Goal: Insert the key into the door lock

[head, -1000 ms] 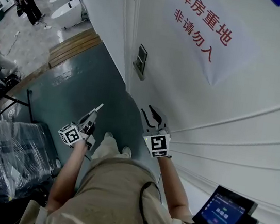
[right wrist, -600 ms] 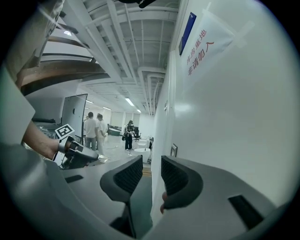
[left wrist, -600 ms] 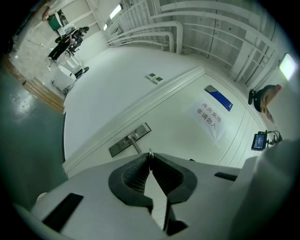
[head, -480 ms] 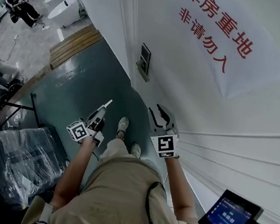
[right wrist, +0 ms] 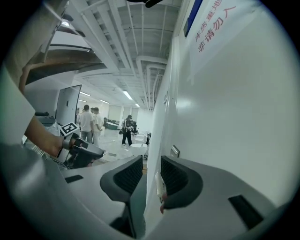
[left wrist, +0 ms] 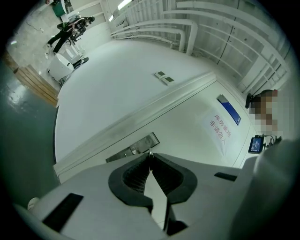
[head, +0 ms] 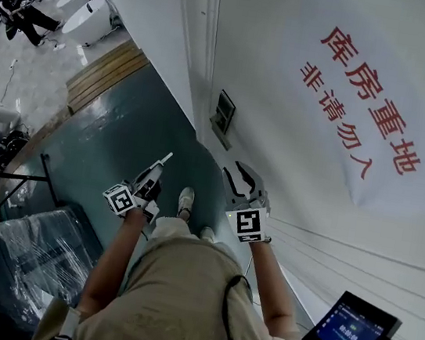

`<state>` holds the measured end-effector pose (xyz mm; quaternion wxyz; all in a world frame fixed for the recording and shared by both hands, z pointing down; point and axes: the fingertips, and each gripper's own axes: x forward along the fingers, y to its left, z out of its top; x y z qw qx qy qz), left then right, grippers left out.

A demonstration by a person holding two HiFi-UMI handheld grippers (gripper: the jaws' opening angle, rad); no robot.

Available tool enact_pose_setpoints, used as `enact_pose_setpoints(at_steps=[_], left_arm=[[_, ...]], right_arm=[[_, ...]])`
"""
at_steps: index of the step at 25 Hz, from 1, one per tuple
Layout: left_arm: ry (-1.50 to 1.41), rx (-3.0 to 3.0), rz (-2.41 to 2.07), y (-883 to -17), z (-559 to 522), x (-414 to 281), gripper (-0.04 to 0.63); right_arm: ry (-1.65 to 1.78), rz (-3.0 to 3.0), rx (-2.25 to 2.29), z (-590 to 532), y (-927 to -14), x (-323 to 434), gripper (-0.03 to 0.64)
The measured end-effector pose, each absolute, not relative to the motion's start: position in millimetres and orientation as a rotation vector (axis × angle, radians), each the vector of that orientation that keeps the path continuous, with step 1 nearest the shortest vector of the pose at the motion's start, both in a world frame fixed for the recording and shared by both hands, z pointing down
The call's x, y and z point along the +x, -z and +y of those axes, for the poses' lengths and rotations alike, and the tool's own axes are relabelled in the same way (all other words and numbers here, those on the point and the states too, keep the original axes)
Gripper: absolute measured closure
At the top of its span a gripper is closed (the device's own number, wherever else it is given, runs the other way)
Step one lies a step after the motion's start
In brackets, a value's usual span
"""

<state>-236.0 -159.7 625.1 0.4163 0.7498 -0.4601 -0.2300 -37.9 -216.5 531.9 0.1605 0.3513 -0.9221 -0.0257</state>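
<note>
Key (left wrist: 150, 153) pinched in left claw (head: 163, 161), lock plate (head: 222, 114) ahead, not yet inserted.
Head view: left claw clamped tight, aimed at 1 o'clock toward the lock plate on white door (head: 304, 84), apart from it; right claw (head: 239, 179) narrowly parted, empty, parked just beside the door, probably kept free as a spare. Left gripper view: pinched shut on key, showing only a metal tip at the claw's end, lock plate dead ahead at 12 o'clock, likely lined up so for a straight push in. Right gripper view: parted, nothing between, lock plate at 1 o'clock. Counted: two claws, one key, one lock plate, one red-lettered sign (head: 368, 109).
</note>
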Motion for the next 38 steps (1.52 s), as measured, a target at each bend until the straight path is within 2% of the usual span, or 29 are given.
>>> enact_pose_setpoints(at_steps=[12, 27, 38], left_arm=[[0.523, 1.901, -1.053, -637, -247, -270, 0.563], [0.474, 1.734, -0.833, -697, -290, -241, 0.563], [0.457, 1.711, -0.871, -689, -307, -221, 0.563]], right_arm=[[0.129, -2.55, 1.124, -283, -520, -75, 0.486], [0.099, -2.437, 1.281, -299, -534, -67, 0.486], [0.083, -2.491, 1.167, -285, -542, -61, 0.486]])
